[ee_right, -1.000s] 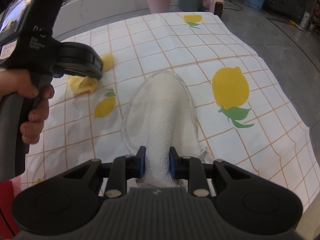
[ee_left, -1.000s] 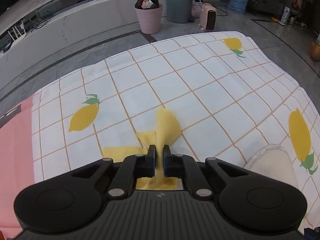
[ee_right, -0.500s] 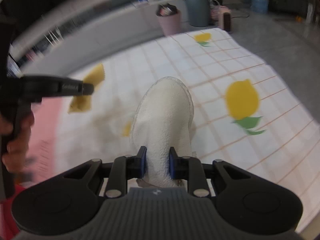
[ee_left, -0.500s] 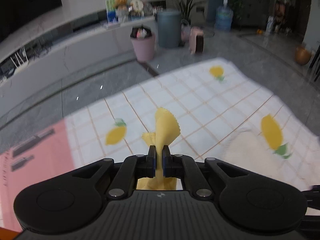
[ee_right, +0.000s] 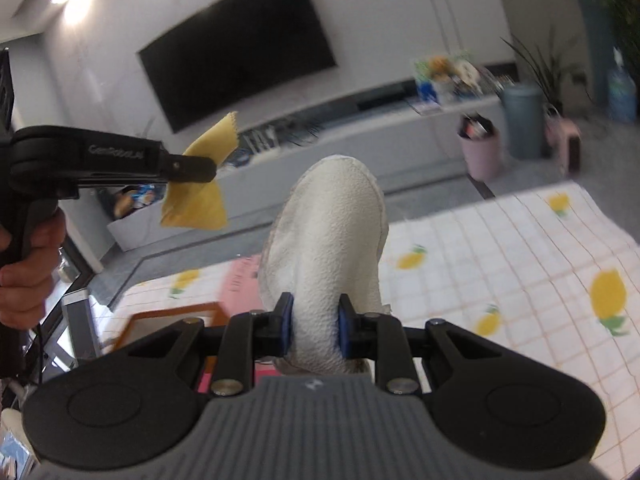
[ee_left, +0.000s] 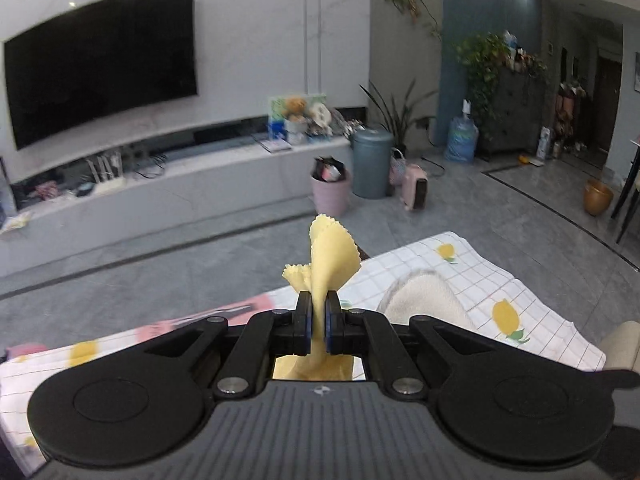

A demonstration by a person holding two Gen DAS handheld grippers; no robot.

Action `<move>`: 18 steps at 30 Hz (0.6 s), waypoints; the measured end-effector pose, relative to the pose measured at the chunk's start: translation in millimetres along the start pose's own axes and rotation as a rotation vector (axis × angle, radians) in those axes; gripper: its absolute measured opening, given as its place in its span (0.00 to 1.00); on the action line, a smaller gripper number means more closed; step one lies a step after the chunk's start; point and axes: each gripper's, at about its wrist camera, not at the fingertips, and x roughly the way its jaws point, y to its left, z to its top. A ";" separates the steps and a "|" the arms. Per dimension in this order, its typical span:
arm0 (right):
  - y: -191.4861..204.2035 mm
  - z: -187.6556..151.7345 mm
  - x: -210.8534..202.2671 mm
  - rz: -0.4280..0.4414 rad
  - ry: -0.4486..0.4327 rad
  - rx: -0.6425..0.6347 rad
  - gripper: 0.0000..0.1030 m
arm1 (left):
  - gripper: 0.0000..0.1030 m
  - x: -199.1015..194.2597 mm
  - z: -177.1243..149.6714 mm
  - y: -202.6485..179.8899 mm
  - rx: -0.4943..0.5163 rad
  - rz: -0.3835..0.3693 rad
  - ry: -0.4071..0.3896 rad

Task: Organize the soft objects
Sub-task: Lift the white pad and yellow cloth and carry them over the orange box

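1. My left hand-held gripper (ee_left: 318,326) is clenched on a small yellow cloth with pinked zigzag edges (ee_left: 330,256); the cloth stands up from between the blue pads and also hangs below them, clear of the surface beneath.
2. From the right wrist camera I see the same left hand-held gripper at the left edge, with a person's hand (ee_right: 24,272) wrapped round its black handle; the yellow cloth fans out above and below its tip, in mid-air in front of the long white media console (ee_right: 360,136).
3. My right hand-held gripper (ee_right: 316,330) is grasping a white fluffy textile, rounded like a mitt or slipper (ee_right: 328,236); the pads press into its near end, and its far end juts forward and up, off the cover below.
4. Under both tools lies a white checked cover with orange grid lines and yellow lemon prints (ee_right: 500,248); a pink sheet (ee_left: 256,304) shows at its left side.
5. In the left wrist view the white textile sits just right of the left hand-held gripper's linkage, above the lemon cover.
6. Behind, a large dark wall-mounted television (ee_left: 104,60); a pink waste bin (ee_left: 330,194) and a grey lidded bin (ee_left: 370,162) stand on the grey tiled floor (ee_left: 160,276).
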 end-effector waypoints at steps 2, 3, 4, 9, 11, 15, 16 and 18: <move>29.4 -0.6 -7.2 0.023 -0.017 -0.040 0.21 | 0.06 -24.5 -10.5 15.3 0.003 0.018 -0.021; 43.5 -1.1 -9.0 0.040 -0.020 -0.057 0.21 | 0.06 -35.6 -16.8 23.5 0.003 0.027 -0.030; 56.2 -1.8 -10.3 0.058 -0.021 -0.071 0.21 | 0.06 -43.0 -22.6 29.8 -0.002 0.037 -0.035; 112.4 -8.3 0.2 0.113 0.002 -0.155 0.21 | 0.06 -63.8 -60.5 64.1 -0.076 0.089 -0.024; 129.2 -16.5 5.0 0.113 0.008 -0.177 0.21 | 0.06 -61.3 -75.2 76.7 -0.104 0.114 0.007; 150.7 -45.5 10.7 0.124 0.027 -0.205 0.21 | 0.06 -46.6 -110.3 100.8 -0.212 0.172 0.206; 154.5 -53.4 14.7 0.120 0.032 -0.220 0.21 | 0.06 -45.8 -121.0 107.2 -0.259 0.155 0.237; 157.2 -70.7 23.8 0.112 0.044 -0.257 0.21 | 0.06 -38.8 -143.6 113.8 -0.341 0.106 0.281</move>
